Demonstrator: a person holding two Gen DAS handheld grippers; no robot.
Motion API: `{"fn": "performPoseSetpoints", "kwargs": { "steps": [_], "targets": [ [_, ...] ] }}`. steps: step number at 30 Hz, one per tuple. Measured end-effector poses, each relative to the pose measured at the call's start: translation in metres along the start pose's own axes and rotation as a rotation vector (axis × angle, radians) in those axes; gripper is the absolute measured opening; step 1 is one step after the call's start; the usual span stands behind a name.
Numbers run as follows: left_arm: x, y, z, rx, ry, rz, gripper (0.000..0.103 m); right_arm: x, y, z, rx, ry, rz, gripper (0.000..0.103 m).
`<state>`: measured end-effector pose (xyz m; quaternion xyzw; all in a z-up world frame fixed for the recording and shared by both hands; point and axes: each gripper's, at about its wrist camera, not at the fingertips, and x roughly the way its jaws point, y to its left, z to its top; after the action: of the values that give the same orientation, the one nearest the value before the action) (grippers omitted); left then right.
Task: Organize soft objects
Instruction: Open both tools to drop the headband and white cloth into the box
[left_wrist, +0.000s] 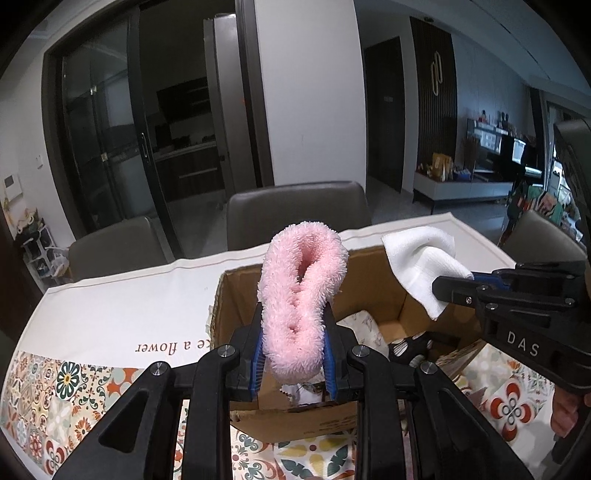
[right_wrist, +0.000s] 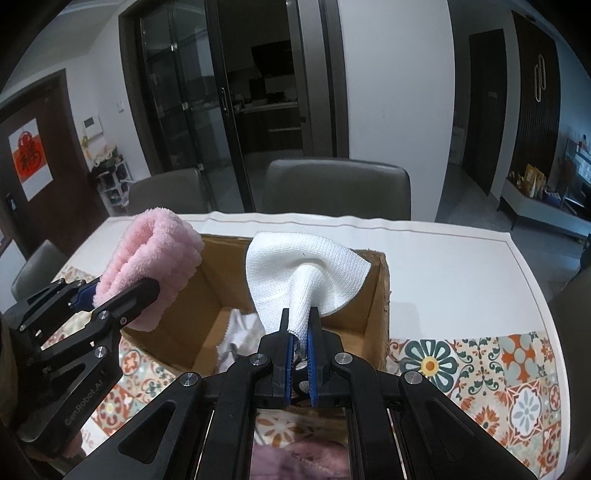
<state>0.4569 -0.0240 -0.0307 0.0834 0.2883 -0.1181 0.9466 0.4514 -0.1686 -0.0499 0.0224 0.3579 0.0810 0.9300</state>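
Observation:
My left gripper (left_wrist: 293, 325) is shut on a fluffy pink towel (left_wrist: 301, 291) and holds it above the open cardboard box (left_wrist: 240, 291). It also shows at the left of the right wrist view (right_wrist: 122, 295), with the pink towel (right_wrist: 151, 258) over the box's left wall. My right gripper (right_wrist: 300, 321) is shut on a white woven cloth (right_wrist: 303, 273) above the box (right_wrist: 376, 306). In the left wrist view the right gripper (left_wrist: 448, 286) holds the white cloth (left_wrist: 417, 266) over the box's far right corner. Patterned and dark fabrics (left_wrist: 364, 328) lie inside the box.
The box stands on a table covered by a cloth with a white middle (right_wrist: 443, 266) and tiled floral borders (right_wrist: 480, 365). Grey chairs (right_wrist: 336, 188) stand along the far side. A pinkish fabric (right_wrist: 295, 461) lies near the front edge under my right gripper.

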Motion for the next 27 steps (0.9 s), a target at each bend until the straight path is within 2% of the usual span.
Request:
{"fn": "performPoseSetpoints", "kwargs": {
  "steps": [6,7,8,12,14,18,21,25,27],
  "targets": [
    [0.017,0.002,-0.004,0.0,0.039,-0.011,0.031,0.019,-0.003,0.0,-0.001,0.039,0.005,0.009],
    [0.019,0.004,-0.004,0.001,0.045,-0.01,0.034,0.022,-0.004,0.0,0.0,0.048,0.004,0.009],
    [0.021,0.004,-0.005,0.0,0.05,-0.011,0.036,0.024,-0.006,-0.001,0.005,0.053,0.006,0.011],
    [0.024,0.003,-0.007,0.006,0.059,-0.01,0.043,0.031,-0.009,-0.002,0.009,0.065,0.002,0.034],
    [0.025,0.001,-0.007,0.003,0.059,-0.009,0.053,0.032,-0.009,-0.003,0.0,0.062,-0.011,0.034],
    [0.02,0.004,-0.007,-0.005,0.05,0.004,0.063,0.031,-0.009,-0.003,0.009,0.064,-0.013,0.035],
    [0.012,0.009,-0.005,-0.018,0.033,0.008,0.064,0.025,-0.009,-0.002,0.02,0.05,-0.017,0.046],
    [-0.003,0.01,-0.004,-0.025,0.01,0.023,0.068,0.011,-0.004,-0.001,0.021,0.015,-0.026,0.047],
    [-0.012,0.01,-0.003,-0.026,-0.008,0.03,0.073,0.005,-0.002,0.0,0.026,0.004,-0.024,0.05]
  ]
}}
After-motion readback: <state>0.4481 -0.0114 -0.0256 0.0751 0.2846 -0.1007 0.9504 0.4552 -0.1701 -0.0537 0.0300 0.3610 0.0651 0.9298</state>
